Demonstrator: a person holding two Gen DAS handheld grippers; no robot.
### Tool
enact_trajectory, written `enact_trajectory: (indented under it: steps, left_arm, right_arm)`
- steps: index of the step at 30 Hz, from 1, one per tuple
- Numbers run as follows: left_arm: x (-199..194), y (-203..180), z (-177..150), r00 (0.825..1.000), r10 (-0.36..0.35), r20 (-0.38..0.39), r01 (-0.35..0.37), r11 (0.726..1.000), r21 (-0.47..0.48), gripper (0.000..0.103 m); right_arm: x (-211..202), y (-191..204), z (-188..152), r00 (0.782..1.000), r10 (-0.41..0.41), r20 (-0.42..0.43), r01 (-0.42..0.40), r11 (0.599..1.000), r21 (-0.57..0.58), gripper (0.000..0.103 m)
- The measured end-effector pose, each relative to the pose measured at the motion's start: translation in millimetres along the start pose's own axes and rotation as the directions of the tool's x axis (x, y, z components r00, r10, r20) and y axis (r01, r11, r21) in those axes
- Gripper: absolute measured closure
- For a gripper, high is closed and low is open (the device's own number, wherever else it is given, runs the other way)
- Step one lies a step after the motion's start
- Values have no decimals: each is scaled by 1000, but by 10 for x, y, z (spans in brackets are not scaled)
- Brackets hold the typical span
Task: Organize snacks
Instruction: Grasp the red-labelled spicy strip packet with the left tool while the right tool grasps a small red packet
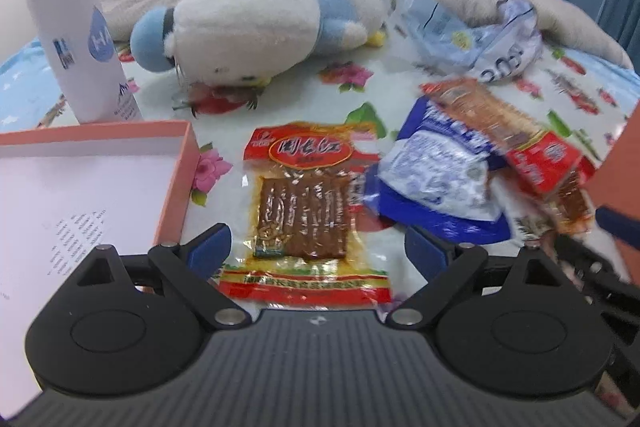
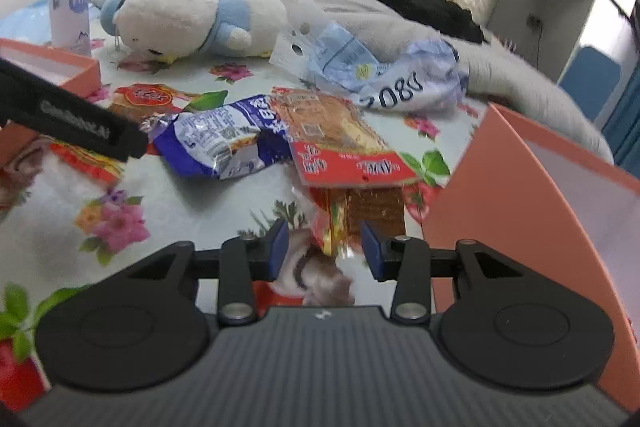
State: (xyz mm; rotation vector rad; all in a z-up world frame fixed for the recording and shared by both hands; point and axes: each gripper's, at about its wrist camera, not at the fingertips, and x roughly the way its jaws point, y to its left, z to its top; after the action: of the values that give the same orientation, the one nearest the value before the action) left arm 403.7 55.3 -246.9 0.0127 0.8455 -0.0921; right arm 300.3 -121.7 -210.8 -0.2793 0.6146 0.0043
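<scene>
Left gripper (image 1: 318,247) fingers spread wide, straddling tofu pack (image 1: 306,207) flat on floral sheet (image 1: 304,95), not pinching. Right gripper (image 2: 325,249) fingers partly apart around red pack (image 2: 352,215) corner, no squeeze visible. Blue pack (image 2: 224,139) between them, pink box (image 1: 178,163) on left.

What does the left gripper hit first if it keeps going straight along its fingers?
Most likely the clear snack packet with brown strips: it lies between the open fingers of the left gripper, pointing down at the floral cloth. Depth is unclear.

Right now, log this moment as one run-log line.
left gripper: open over brown snack packet | right gripper: open around red snack packet | pink box: empty
</scene>
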Motion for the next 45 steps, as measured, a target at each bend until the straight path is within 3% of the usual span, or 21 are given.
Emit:
enact_trajectory:
  steps: [3, 7, 13, 16, 28, 31, 33, 36, 39, 45]
  left_arm:
    - [128, 80, -18, 1000, 7, 3, -6, 999, -35, 8]
    - [176, 35, -28, 999, 30, 21, -30, 1000, 7, 8]
    - [160, 41, -42, 999, 29, 37, -29, 1000, 7, 18]
    - [105, 61, -58, 999, 37, 37, -37, 999, -4, 26]
    - [-385, 63, -346, 999, -26, -19, 24, 993, -118, 35]
    - [-627, -18, -454, 999, -39, -19, 36, 992, -123, 44]
    - [-751, -68, -526, 996, -75, -48, 68, 988, -138, 63]
    - [-887, -145, -670, 993, -90, -75, 78, 986, -149, 68]
    - [-1016, -190, -826, 989, -112, -96, 95, 981, -171, 70]
    - [-1266, -235, -939, 992, -111, -55, 102, 984, -148, 69]
  right_arm:
    - [142, 21, 41, 1000, -11, -5, 11, 1000, 27, 61]
    - [272, 69, 10, 1000, -20, -14, 20, 999, 39, 61]
    - [317, 42, 9, 999, -20, -26, 21, 999, 40, 91]
    - [254, 30, 5, 1000, -20, -24, 21, 999, 39, 96]
    - [-375, 61, -151, 998, 56, -14, -56, 998, 7, 97]
    - [-616, 6, -238, 996, 86, -25, -86, 996, 4, 97]
    - [-782, -39, -304, 994, 103, -33, -102, 995, 14, 97]
    - [-1013, -100, -411, 991, 127, -38, -127, 992, 23, 97]
    - [-1199, -130, -536, 986, 156, -49, -156, 988, 20, 97]
    - [-1502, -135, -779, 966, 247, -75, -244, 968, 53, 97]
